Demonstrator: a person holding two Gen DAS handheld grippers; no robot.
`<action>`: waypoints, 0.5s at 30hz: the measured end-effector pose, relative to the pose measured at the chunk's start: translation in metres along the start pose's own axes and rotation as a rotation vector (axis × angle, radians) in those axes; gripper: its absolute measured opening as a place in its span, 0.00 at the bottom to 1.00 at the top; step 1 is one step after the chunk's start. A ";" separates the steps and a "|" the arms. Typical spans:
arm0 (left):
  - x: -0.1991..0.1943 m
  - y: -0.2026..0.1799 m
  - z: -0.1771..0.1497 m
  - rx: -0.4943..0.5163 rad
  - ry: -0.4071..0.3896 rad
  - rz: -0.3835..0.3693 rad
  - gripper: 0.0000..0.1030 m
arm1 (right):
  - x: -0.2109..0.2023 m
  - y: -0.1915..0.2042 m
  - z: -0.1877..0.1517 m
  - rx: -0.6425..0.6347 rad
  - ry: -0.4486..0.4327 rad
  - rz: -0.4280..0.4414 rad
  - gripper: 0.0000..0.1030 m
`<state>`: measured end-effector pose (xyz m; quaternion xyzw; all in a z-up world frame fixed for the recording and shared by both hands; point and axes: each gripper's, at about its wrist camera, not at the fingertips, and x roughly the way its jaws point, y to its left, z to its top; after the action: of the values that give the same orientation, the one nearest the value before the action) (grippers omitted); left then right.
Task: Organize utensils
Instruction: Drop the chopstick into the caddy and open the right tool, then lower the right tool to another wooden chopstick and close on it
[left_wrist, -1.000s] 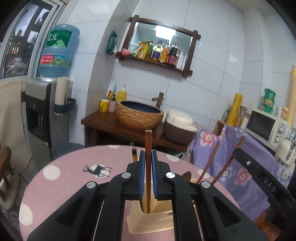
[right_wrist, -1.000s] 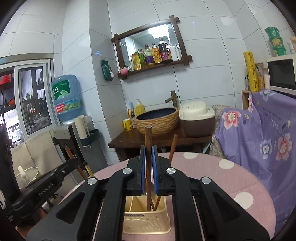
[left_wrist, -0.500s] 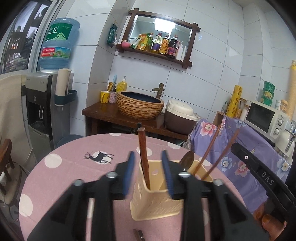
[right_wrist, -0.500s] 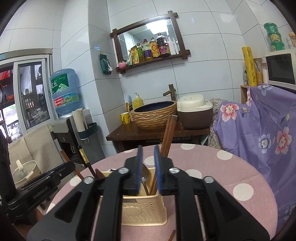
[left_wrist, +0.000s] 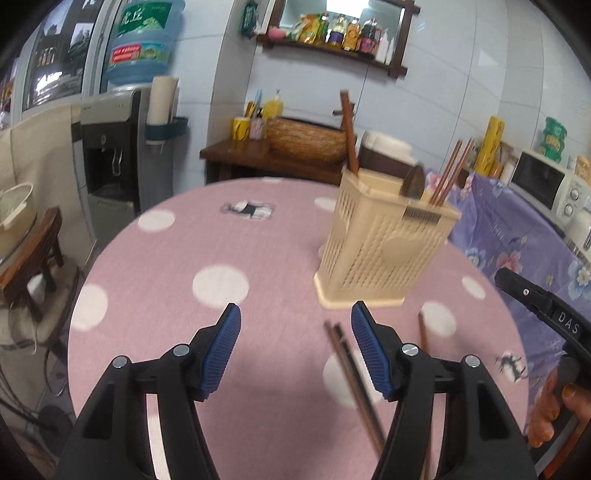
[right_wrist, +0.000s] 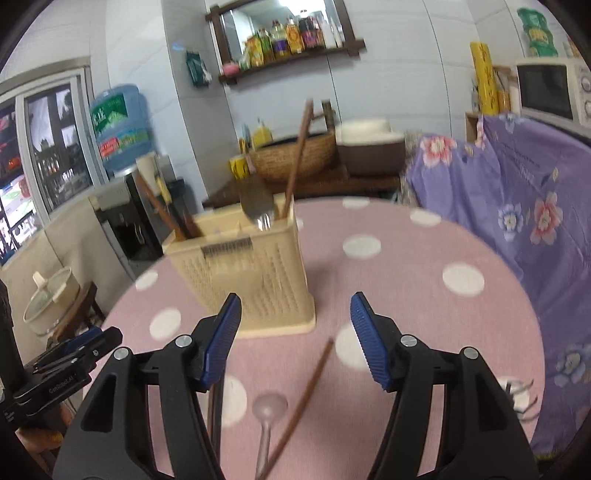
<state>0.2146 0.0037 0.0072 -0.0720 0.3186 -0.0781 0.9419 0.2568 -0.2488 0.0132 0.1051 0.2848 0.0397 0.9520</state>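
A beige perforated utensil holder (left_wrist: 384, 240) stands on the pink dotted round table (left_wrist: 177, 280); it also shows in the right wrist view (right_wrist: 243, 277). Brown chopsticks (left_wrist: 448, 175) and a spoon (left_wrist: 413, 182) stand in it. My left gripper (left_wrist: 295, 349) is open and empty, low over the table, short of the holder. A pair of chopsticks (left_wrist: 351, 373) lies on the cloth by its right finger. My right gripper (right_wrist: 295, 338) is open and empty. A loose chopstick (right_wrist: 303, 398) and a clear spoon (right_wrist: 267, 417) lie on the table between its fingers.
A water dispenser (left_wrist: 122, 147) stands at the left, a wooden sink counter with a woven basin (left_wrist: 306, 142) behind the table, and a purple flowered cloth (right_wrist: 517, 206) with a microwave (left_wrist: 543, 184) at the right. The other gripper shows at the right edge (left_wrist: 546, 317).
Both grippers let go of their chopsticks, which now stand in the holder. Both opened wide, pulled back and dropped low over the table.
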 end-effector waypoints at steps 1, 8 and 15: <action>0.001 0.004 -0.007 -0.011 0.015 0.003 0.60 | 0.003 -0.001 -0.010 -0.002 0.026 -0.005 0.60; 0.008 0.017 -0.036 -0.030 0.101 0.017 0.59 | 0.020 -0.006 -0.068 0.006 0.177 -0.016 0.60; 0.009 0.008 -0.042 -0.008 0.119 0.005 0.59 | 0.034 0.006 -0.086 -0.032 0.255 -0.038 0.60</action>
<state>0.1971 0.0064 -0.0330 -0.0701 0.3743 -0.0789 0.9213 0.2381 -0.2230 -0.0735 0.0787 0.4049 0.0394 0.9101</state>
